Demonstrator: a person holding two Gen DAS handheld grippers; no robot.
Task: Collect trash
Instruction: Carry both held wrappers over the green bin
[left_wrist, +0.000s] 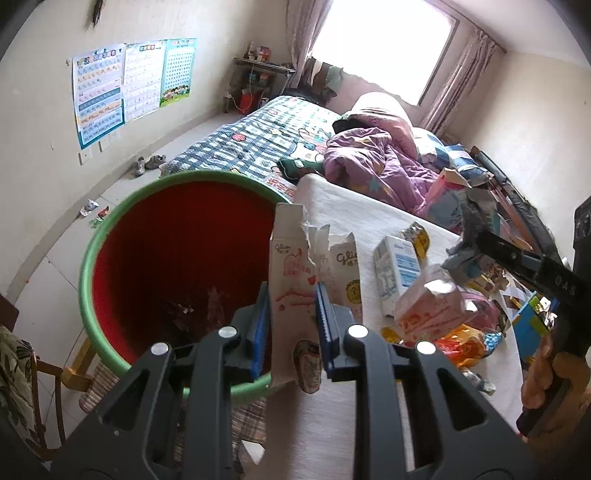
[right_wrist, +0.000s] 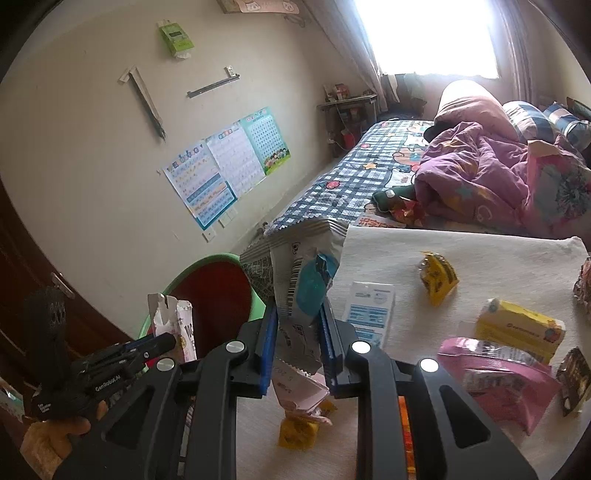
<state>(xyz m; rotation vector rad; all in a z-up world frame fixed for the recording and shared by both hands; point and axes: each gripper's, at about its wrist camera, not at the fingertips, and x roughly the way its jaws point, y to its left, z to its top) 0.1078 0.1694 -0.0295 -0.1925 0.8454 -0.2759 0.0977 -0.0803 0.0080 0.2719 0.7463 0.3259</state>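
**Two pieces of trash gripped, bin close by, neither dropped yet**

Left gripper (left_wrist: 291, 314): clamped on a torn white-and-pink carton (left_wrist: 291, 273), held upright at the near right edge of the red bin (left_wrist: 177, 258) with the green rim. Carton hanging partly over the rim rather than squarely above the opening, its ragged top flap sticking up, its lower end showing below the blue pads (left_wrist: 325, 321).

Right gripper (right_wrist: 297, 332): closed on a crumpled grey-and-blue wrapper (right_wrist: 295, 273), lifted off the white-covered table (right_wrist: 480, 254), with the bin to its left and farther off. Below the jaws, a scrap of pink paper, apparently dangling from the wrapper; whether truly pinched cannot be told.

Still on the table: a blue-and-white box (right_wrist: 369, 314), a yellow packet (right_wrist: 437, 275), a yellow box (right_wrist: 517, 328), a pink bag (right_wrist: 498, 384) and smaller wrappers.

Likely risks, judged from this position:
- Release too early, and the carton could catch the rim and tip outward to the floor, beside the litter (left_wrist: 94, 212) already lying there.
- Loose pink scrap could slip free on the way across and land short of the bin.
- Both grippers converging on one opening: a chance of collision, or of knocking the bin, which looks perched on a chair.
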